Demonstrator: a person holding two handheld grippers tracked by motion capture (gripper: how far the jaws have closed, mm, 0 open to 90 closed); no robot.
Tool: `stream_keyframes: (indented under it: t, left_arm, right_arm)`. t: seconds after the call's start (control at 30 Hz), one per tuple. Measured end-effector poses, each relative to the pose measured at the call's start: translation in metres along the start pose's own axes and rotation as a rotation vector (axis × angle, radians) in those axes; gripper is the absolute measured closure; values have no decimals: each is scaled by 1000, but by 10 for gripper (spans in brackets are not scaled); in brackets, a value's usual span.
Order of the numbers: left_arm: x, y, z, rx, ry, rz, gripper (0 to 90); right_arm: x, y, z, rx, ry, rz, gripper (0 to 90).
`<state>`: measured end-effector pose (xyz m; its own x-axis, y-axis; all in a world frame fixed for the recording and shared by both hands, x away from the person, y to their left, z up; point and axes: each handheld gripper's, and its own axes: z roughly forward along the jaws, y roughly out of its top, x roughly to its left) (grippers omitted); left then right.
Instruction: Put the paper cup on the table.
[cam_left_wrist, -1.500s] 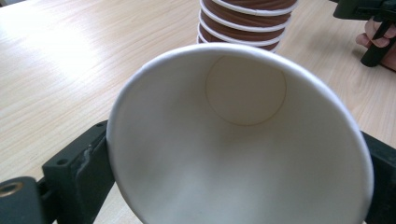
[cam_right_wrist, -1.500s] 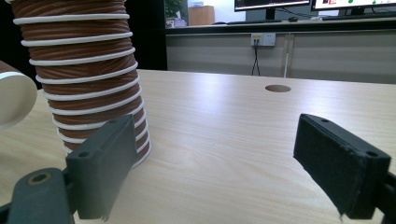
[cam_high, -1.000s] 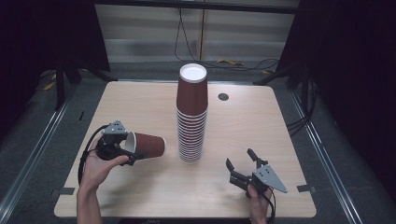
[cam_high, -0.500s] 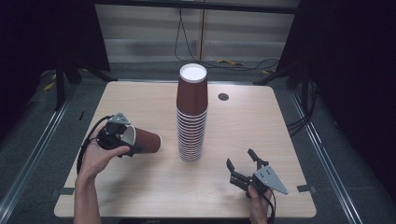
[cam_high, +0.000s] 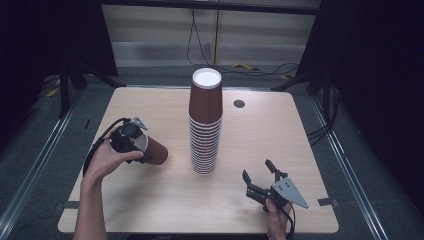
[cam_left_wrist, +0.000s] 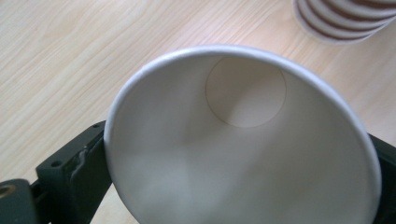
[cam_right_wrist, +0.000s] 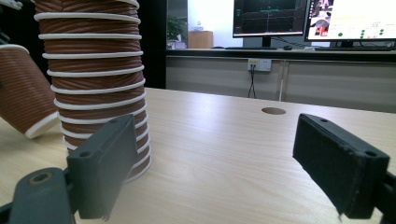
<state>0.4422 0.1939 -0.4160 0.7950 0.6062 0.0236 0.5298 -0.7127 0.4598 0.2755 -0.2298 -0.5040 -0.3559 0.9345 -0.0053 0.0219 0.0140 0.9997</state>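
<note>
The left gripper (cam_high: 134, 142) has its fingers spread wide around a light, crushable paper cup (cam_high: 152, 150), best held gently near its stiff rim; the right gripper (cam_high: 261, 180) gapes empty.

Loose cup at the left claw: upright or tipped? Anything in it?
Tipped and empty. The loose cup lies sideways with its mouth toward the left claw; the left gripper view shows a bare white inside down to the bottom.

tbl (cam_high: 150, 210): light wood | on it: cup stack (cam_high: 205, 135), upside-down
</note>
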Motion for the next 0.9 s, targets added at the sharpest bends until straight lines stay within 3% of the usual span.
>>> stream_keyframes:
  t: [0.2, 0.3, 0.47, 0.63, 0.9]
  left_arm:
    - [1, 4, 5, 1, -5, -6, 22]
    - [1, 9, 3, 16, 11, 10, 21]
    - [2, 8, 1, -5, 3, 7, 25]
    - [-3, 10, 10, -66, 28, 9, 21]
    - [-6, 10, 29, -164, 10, -12, 64]
  right_arm:
    - [0, 0, 0, -1, 2, 1, 135]
    - [0, 0, 0, 0, 2, -2, 135]
    - [0, 0, 0, 0, 1, 2, 135]
    - [0, 0, 0, -1, 2, 2, 135]
    - [0, 0, 0, 1, 6, 5, 136]
